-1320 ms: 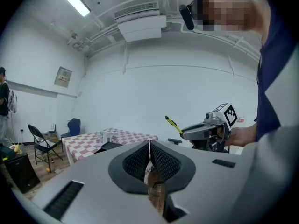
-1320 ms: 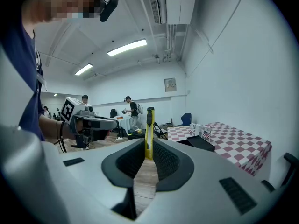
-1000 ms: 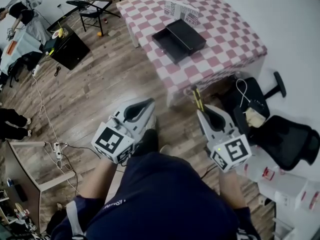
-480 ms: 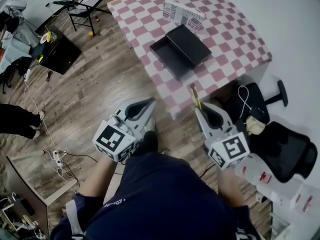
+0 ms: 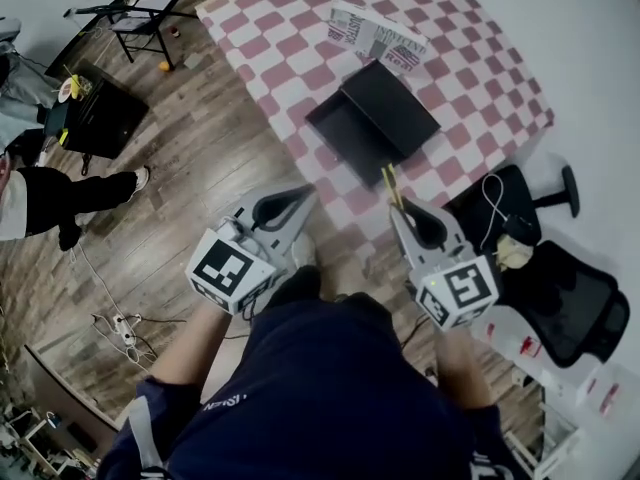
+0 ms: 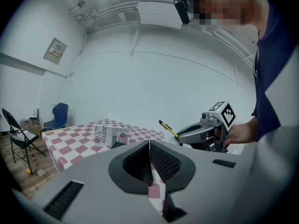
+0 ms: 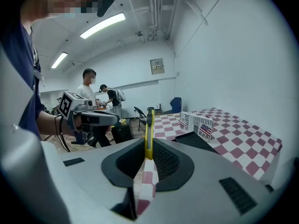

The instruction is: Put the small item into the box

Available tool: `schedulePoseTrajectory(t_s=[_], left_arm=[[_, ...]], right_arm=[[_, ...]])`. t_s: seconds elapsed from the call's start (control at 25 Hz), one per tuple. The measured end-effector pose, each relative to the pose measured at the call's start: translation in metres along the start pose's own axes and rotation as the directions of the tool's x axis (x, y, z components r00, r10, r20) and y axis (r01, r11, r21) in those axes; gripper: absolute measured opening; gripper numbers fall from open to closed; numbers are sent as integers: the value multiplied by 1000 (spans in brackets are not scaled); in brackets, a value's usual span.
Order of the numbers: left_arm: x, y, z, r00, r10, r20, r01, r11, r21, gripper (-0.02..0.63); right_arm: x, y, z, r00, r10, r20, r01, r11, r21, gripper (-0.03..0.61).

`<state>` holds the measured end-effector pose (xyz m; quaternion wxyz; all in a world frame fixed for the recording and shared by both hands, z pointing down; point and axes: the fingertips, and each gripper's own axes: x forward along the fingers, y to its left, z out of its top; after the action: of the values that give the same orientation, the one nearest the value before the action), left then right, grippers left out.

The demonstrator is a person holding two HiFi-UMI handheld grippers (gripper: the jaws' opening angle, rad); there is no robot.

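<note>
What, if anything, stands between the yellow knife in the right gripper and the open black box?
Nothing visible does. The right gripper is shut on the yellow utility knife near the checkered table's edge. The open black box lies ahead, and the newspaper-print carton sits beyond it, off the path.

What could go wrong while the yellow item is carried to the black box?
1. The right gripper pinches the yellow item only at its lower end; the long free part may pivot or slip.
2. The black box lies near the table edge; the protruding tip could catch its wall and push it.
</note>
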<state>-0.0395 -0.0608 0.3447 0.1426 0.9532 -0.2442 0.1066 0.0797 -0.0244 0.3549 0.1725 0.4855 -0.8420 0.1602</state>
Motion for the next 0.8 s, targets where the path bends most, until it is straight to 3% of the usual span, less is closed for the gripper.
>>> schedulePoseTrajectory(t_s=[0.4,0.8], left_arm=[[33,53,-7,999,17,-44,-19,999,-45,35],[67,73,-32,989,118,-87,-129,983,-129,35]], right_arm=[[71,-39,-3,998,23,-64,-24,1000,-14,61],[156,-92,-54,969,84,-230,-89,996,-10,61]])
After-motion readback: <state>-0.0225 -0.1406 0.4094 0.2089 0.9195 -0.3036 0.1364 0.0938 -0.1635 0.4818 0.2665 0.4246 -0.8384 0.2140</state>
